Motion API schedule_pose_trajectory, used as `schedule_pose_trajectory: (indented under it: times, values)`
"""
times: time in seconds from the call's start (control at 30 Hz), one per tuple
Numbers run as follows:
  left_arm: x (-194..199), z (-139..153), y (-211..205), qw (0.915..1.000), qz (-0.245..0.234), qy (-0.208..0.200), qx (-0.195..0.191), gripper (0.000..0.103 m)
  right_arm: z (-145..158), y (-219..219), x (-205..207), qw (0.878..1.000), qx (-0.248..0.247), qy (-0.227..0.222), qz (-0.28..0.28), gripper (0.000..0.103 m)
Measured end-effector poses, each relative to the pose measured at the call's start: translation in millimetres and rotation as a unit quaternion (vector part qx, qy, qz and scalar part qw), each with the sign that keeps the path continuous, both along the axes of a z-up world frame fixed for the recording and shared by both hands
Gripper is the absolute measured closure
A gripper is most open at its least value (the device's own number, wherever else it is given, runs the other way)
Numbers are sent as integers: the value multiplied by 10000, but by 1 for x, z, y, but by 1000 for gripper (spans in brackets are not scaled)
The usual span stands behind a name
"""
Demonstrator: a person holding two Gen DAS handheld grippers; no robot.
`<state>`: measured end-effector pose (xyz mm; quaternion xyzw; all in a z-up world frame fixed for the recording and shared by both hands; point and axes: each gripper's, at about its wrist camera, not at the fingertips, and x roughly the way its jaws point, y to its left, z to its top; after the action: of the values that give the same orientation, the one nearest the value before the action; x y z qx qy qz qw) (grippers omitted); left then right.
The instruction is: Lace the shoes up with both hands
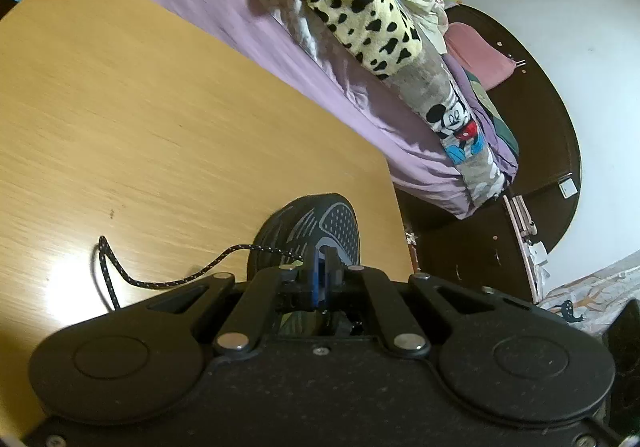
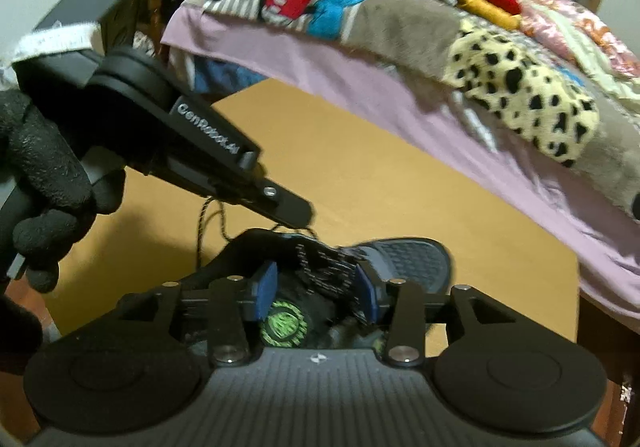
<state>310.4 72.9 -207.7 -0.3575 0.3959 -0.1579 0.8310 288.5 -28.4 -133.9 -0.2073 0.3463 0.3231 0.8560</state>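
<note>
Keep the left gripper (image 1: 320,261) clamped, jaws closed, apparently on the lace (image 1: 168,281) trailing across the table (image 1: 160,107), and settle the right gripper (image 2: 316,293), jaws parted over the shoe (image 2: 400,259) near the table's edge, squarely onto the laced tongue before closing.

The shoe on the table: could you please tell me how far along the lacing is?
Done: part of the lace crosses the shoe. In hand: the left gripper is shut at the shoe's top, apparently on the lace; the right gripper stands open around the laced part. Left: a long loose end lies on the table, untied.
</note>
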Motion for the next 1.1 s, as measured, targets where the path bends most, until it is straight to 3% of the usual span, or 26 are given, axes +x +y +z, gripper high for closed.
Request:
schedule_pose_trajectory:
  times: [0.1,0.37,0.63,1.1]
  values:
    - [-1,3,7,9999,127,-39,8,103,0,-13,-4,9997,78,-139,-191,59]
    - [1,17,22,9987,420,-291,52,103,-11,-33,5,9963,528,267,-626,54]
    - [6,28,54,9949,894,-448,143,103,-13,-37,8,9944,644,407,-727,52]
    - [-6,61,130,9764,1959,-877,218,103,-12,-42,16,9907,829,618,-883,50]
